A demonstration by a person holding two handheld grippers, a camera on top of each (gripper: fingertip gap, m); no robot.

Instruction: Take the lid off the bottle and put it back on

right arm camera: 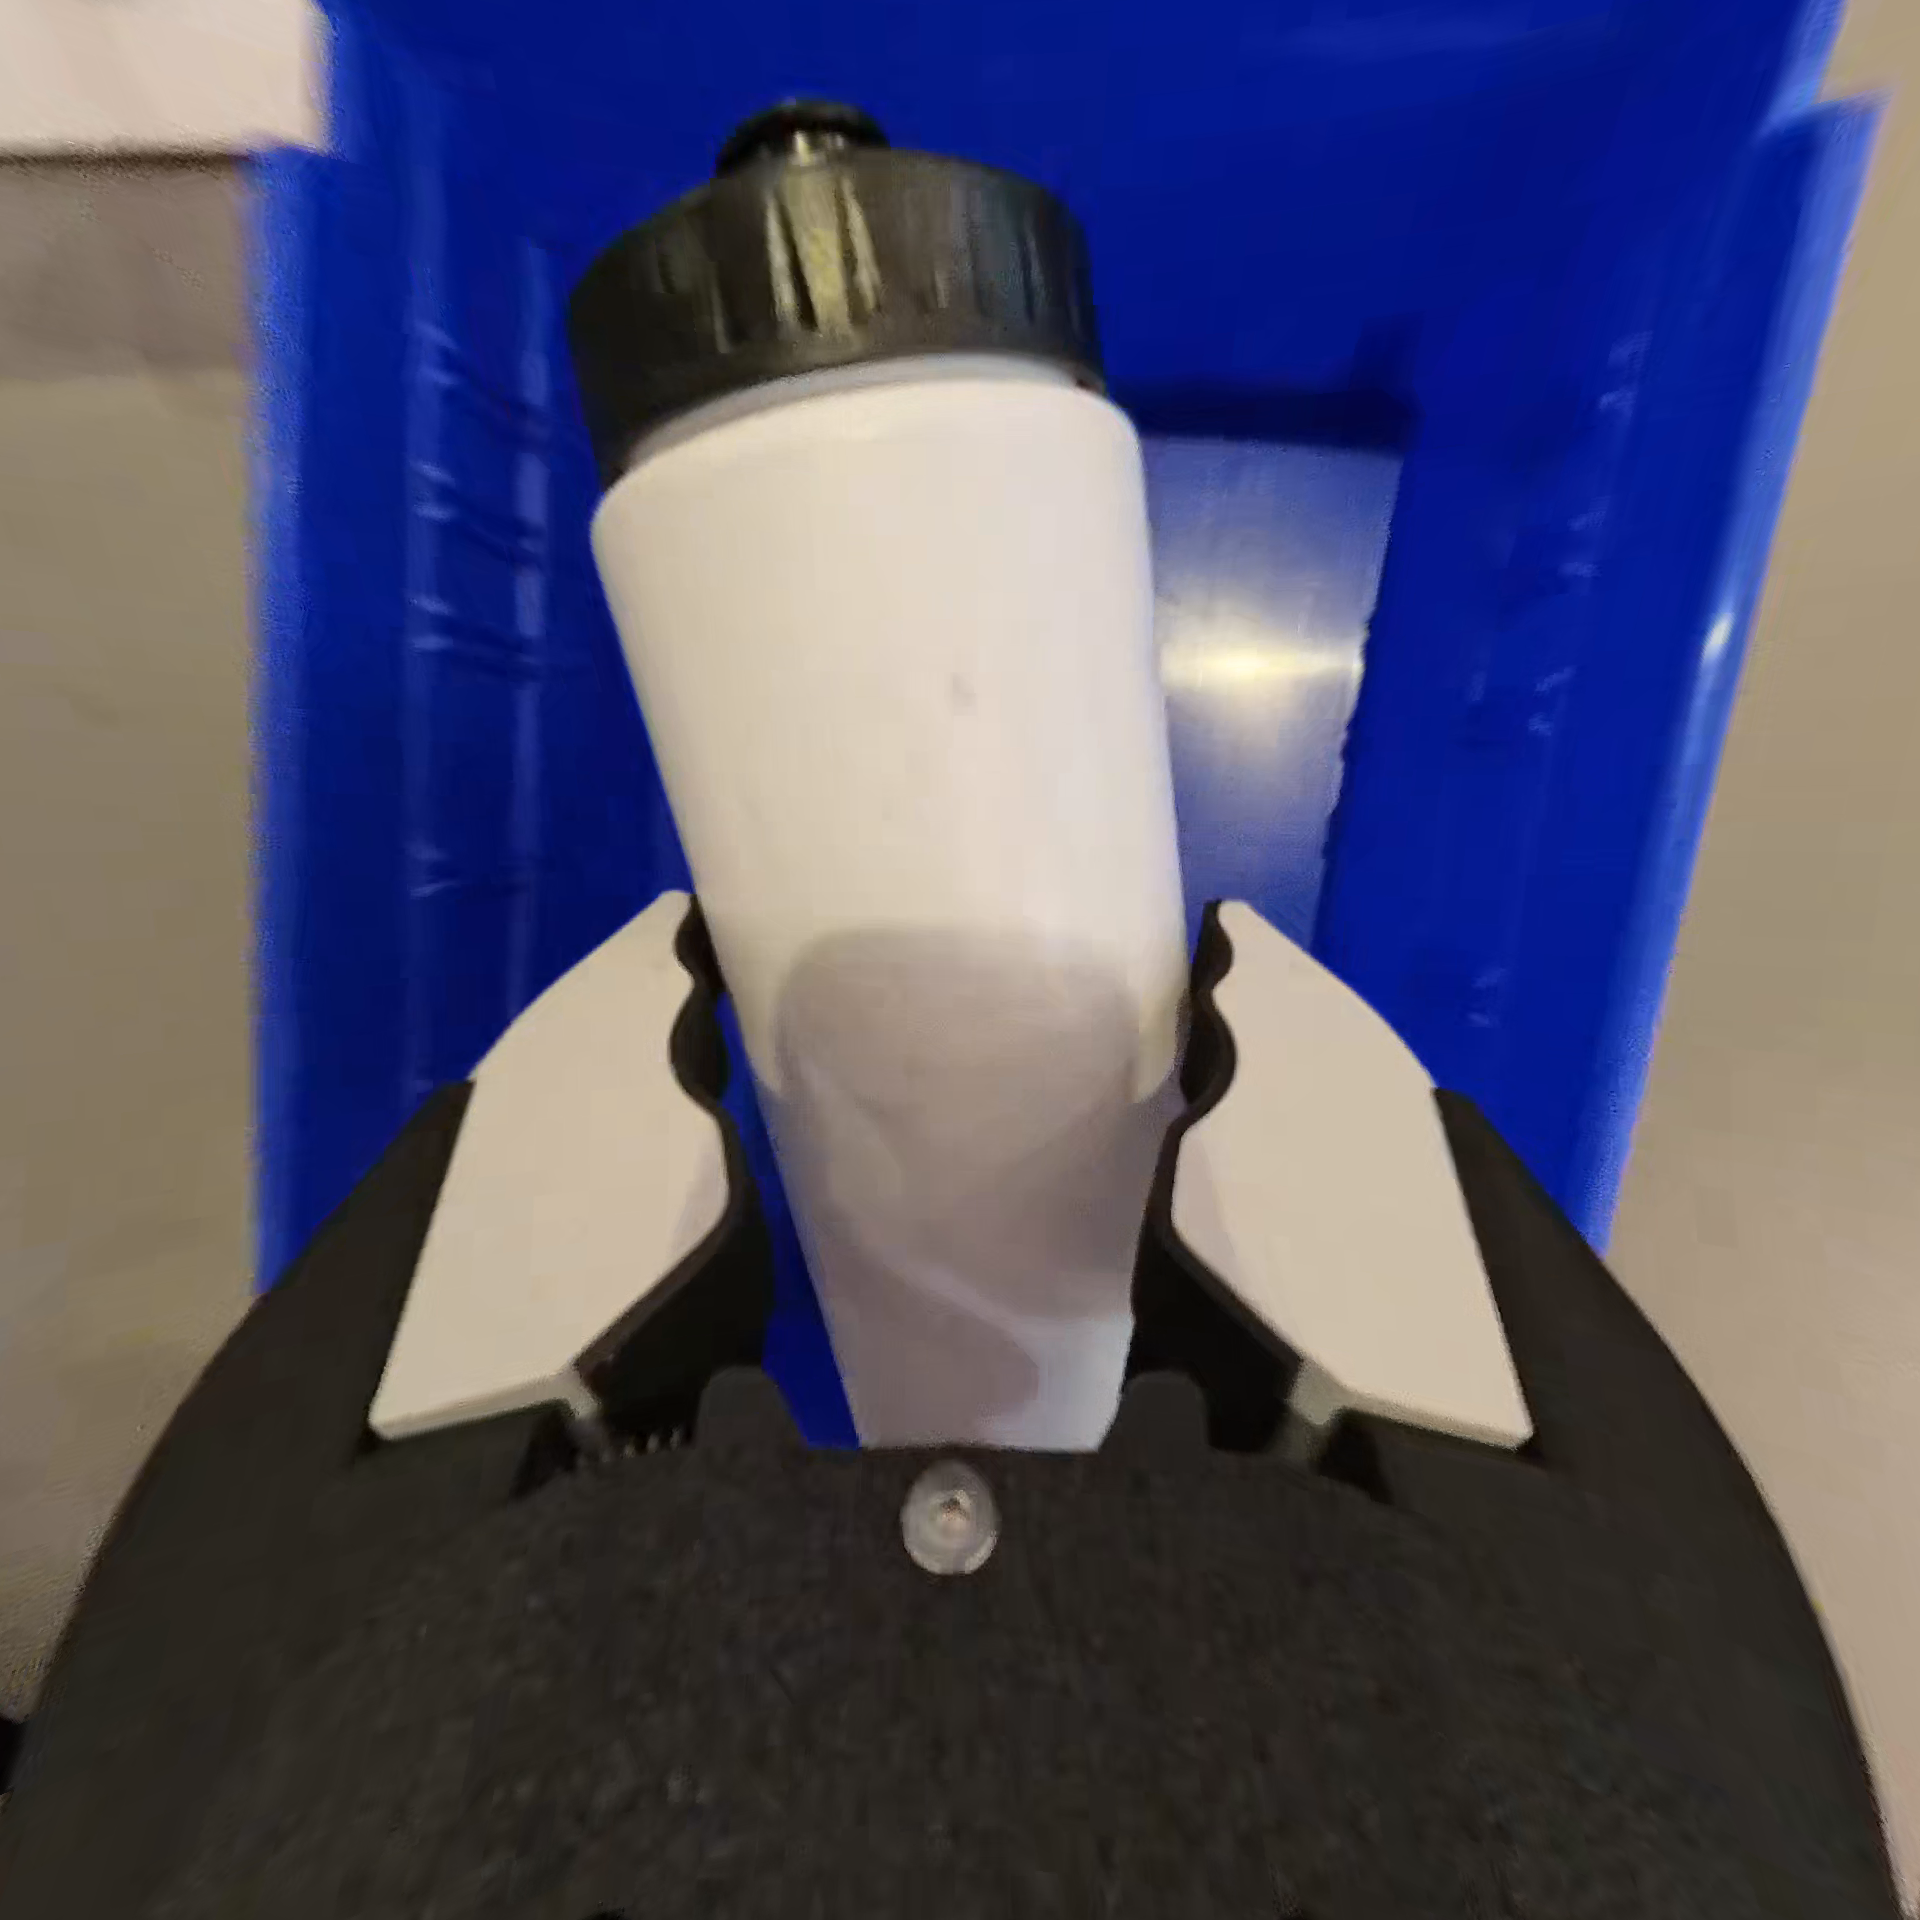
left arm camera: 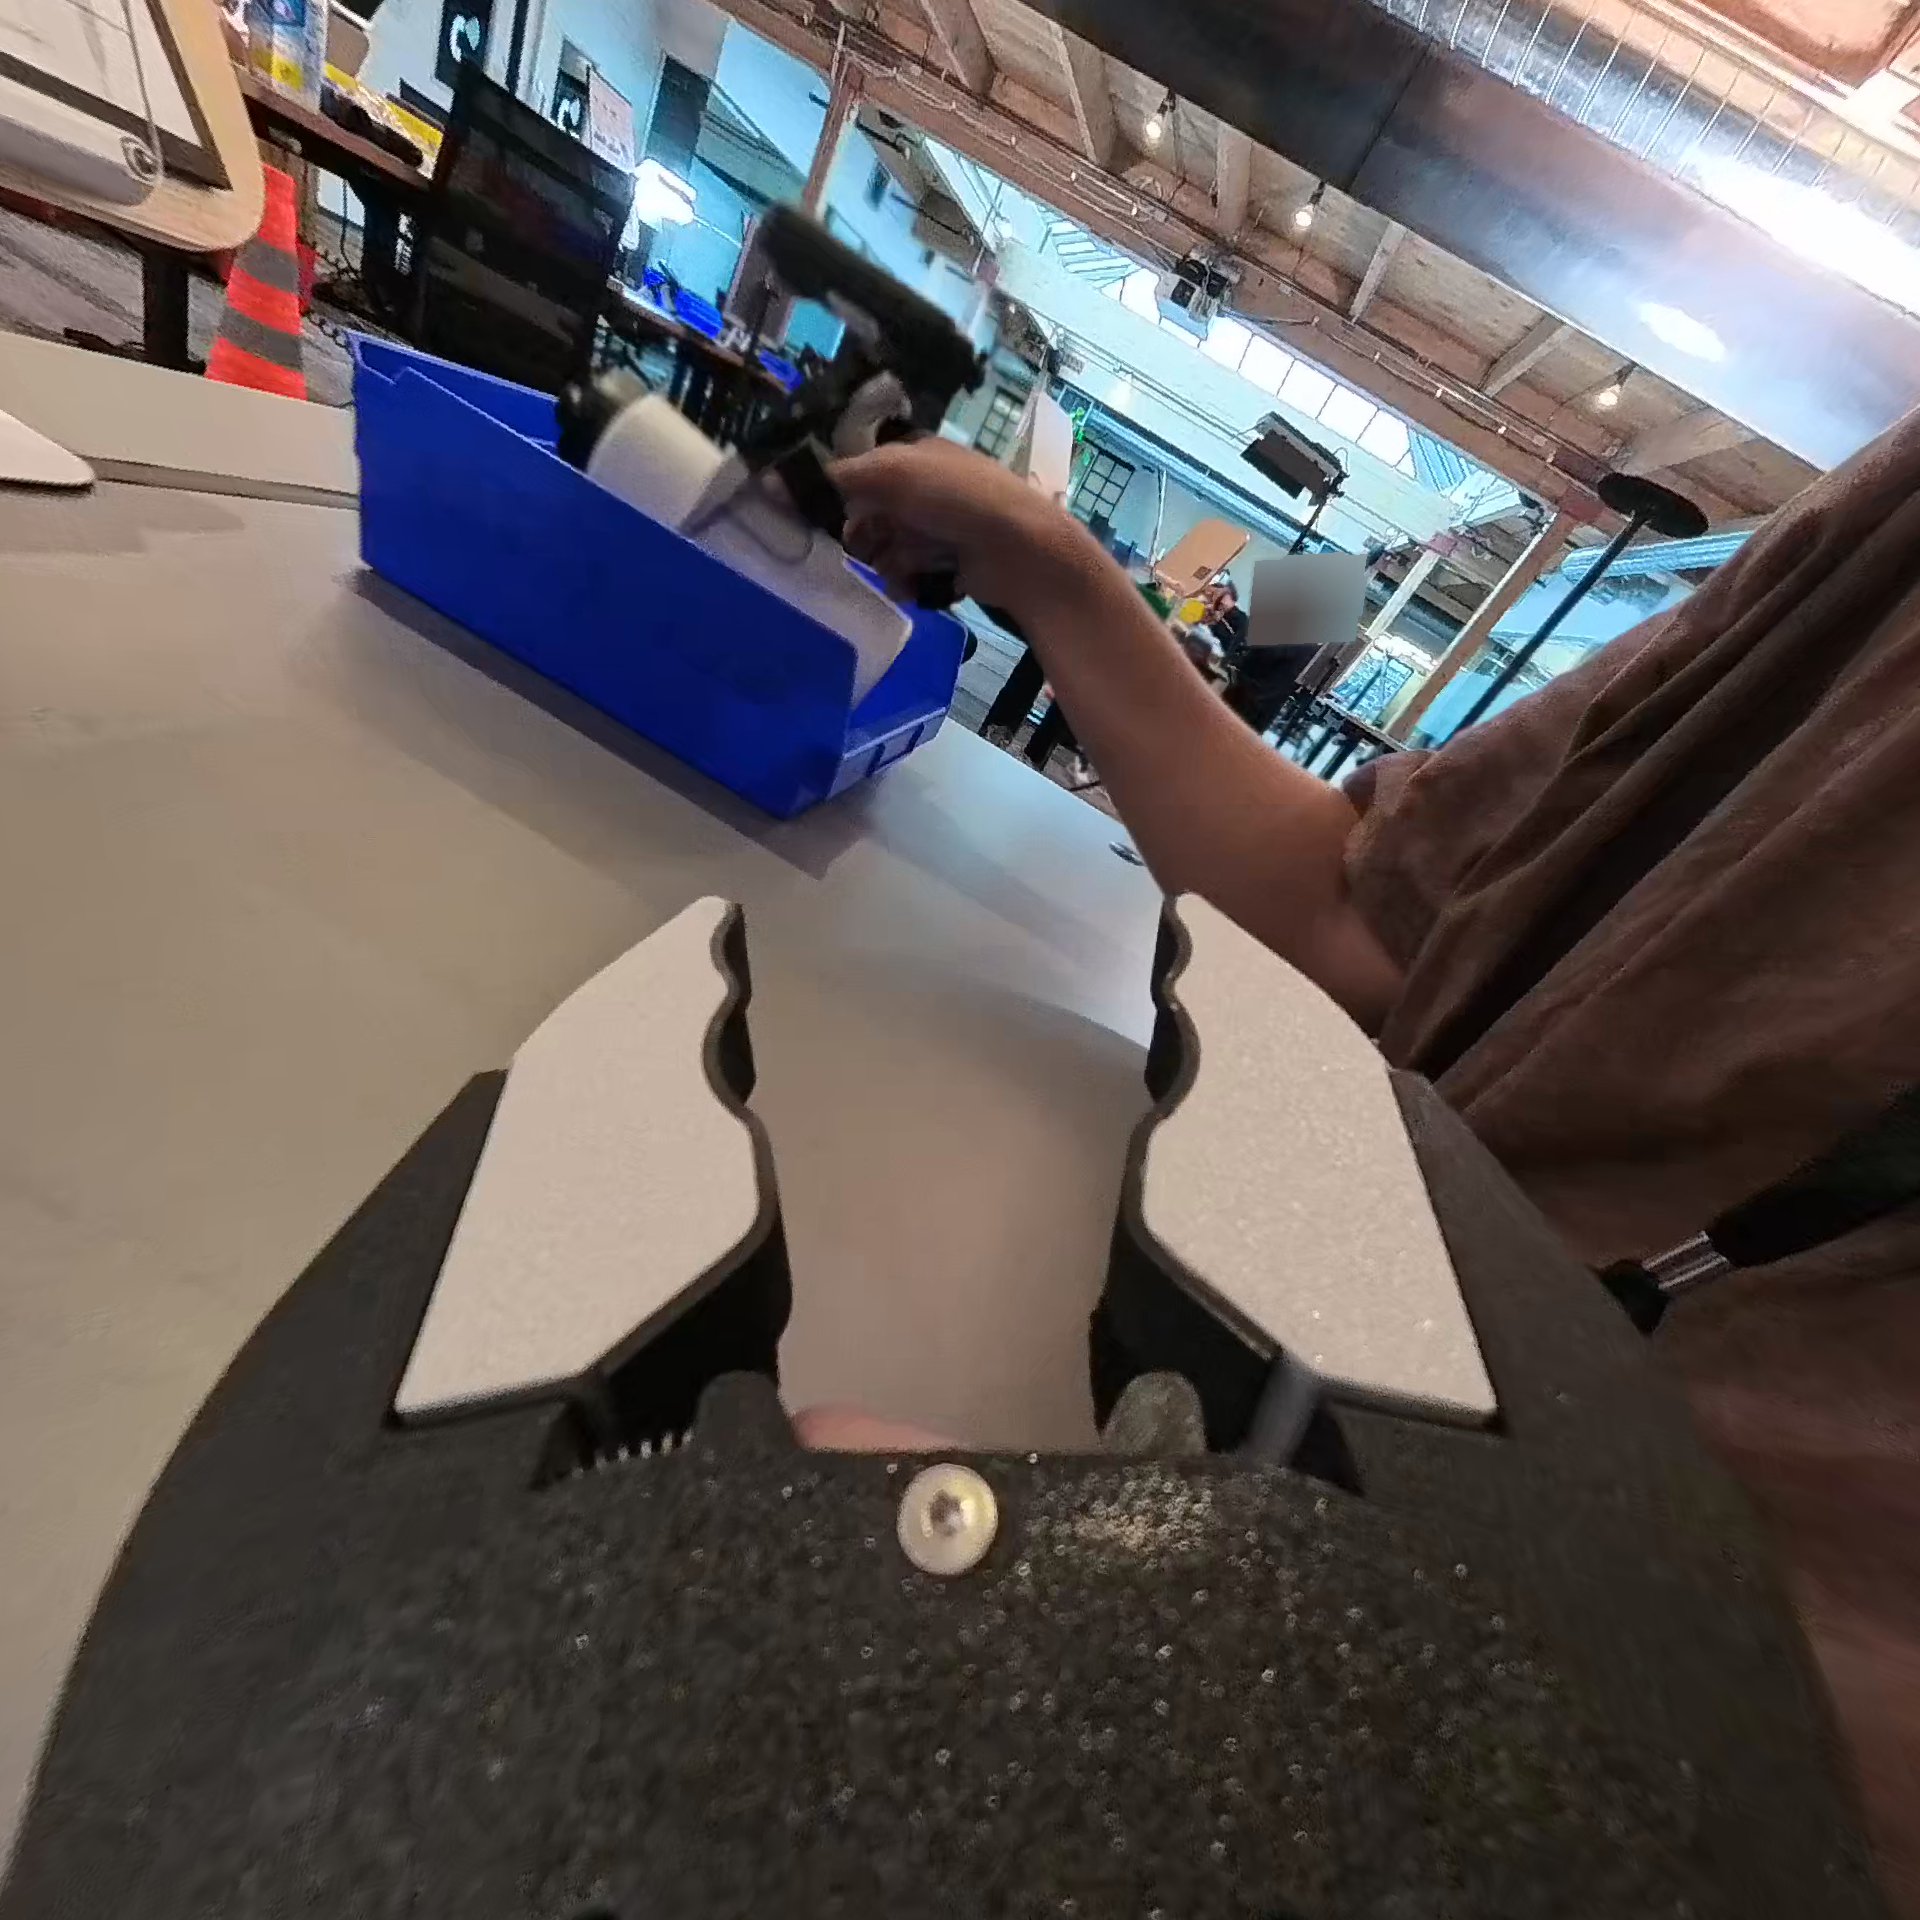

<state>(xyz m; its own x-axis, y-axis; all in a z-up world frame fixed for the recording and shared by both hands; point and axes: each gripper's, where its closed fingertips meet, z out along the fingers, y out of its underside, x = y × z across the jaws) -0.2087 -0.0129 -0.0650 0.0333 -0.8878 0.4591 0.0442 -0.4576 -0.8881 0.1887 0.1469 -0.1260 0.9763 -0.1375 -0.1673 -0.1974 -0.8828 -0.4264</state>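
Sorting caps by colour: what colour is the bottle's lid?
Black lid, clearest in the right wrist view.

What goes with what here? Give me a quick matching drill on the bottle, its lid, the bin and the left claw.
Things:
1. bottle
2. lid
3. bin
4. left claw

Descriptions:
A. blue, sitting on the grey table
B. black, still on the bottle's neck
C. open over bare tabletop, nothing between its fingers
D. white, lying tilted in the bin, its base between the right claw's fingers

Pairs: 1-D, 2-B, 3-A, 4-C
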